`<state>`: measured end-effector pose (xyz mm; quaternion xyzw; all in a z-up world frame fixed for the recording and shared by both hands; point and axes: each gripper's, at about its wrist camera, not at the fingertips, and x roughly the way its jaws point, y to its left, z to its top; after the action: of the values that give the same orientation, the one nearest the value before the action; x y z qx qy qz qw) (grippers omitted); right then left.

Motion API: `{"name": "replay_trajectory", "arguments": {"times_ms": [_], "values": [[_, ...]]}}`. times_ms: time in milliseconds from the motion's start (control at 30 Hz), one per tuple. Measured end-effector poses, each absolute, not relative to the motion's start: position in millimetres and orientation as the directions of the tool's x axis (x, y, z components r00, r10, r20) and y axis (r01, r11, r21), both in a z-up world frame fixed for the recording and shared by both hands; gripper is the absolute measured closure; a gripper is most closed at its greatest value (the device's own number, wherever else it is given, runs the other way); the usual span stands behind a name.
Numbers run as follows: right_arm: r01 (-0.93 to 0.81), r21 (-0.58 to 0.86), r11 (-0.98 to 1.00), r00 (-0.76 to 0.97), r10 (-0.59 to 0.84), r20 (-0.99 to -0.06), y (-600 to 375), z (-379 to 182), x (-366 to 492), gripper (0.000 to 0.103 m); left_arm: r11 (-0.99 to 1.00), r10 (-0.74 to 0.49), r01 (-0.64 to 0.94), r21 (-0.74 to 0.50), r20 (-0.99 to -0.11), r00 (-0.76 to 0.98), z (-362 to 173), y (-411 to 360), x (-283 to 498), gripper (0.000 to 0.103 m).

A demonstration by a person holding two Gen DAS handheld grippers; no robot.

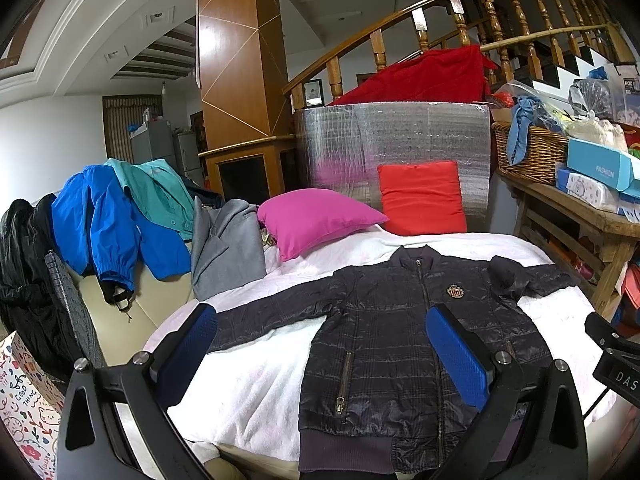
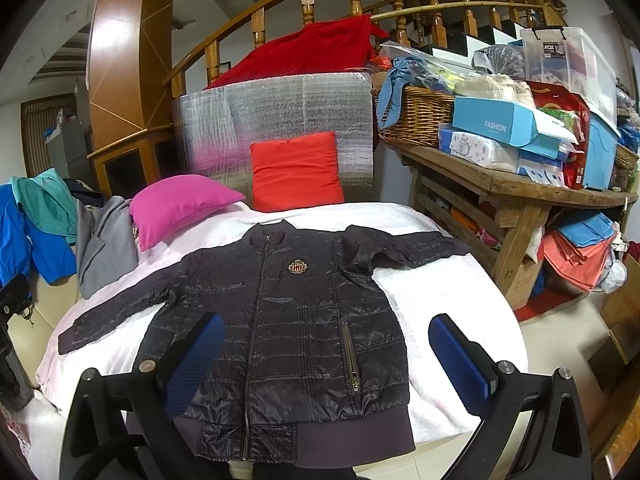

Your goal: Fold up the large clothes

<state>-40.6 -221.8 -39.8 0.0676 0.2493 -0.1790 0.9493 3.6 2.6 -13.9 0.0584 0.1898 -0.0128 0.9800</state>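
Under both claws, jacket (image 1: 384, 332) hem partly hidden.

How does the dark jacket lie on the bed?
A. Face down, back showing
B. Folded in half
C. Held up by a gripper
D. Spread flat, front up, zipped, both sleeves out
D: the jacket lies flat with its badge and closed zipper showing, sleeves out; both grippers are open.

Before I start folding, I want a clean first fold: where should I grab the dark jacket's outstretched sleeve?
Grip the dark jacket at the cuff end of its long sleeve. It lies flat and straight on the white blanket, so the open left claw can probably pinch it from the outer left side and swing it across the chest.
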Motion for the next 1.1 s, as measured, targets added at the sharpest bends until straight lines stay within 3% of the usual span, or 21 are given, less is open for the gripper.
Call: {"name": "replay_trajectory", "arguments": {"times_ms": [867, 1100], "values": [[0.374, 0.022, 0.927, 0.791, -0.307, -0.530, -225.9, -50.0, -19.4, 0.000, 0.992, 0.003, 0.049, 0.119, -0.398, 0.917, -20.7, -3.2, 23.1, 0.000], [0.372, 0.059, 0.926, 0.783, -0.279, -0.556, -252.5, -59.3, 8.9, 0.000, 0.988, -0.012, 0.082, 0.128, -0.469, 0.883, -43.7, -18.5, 63.1, 0.000]]}}
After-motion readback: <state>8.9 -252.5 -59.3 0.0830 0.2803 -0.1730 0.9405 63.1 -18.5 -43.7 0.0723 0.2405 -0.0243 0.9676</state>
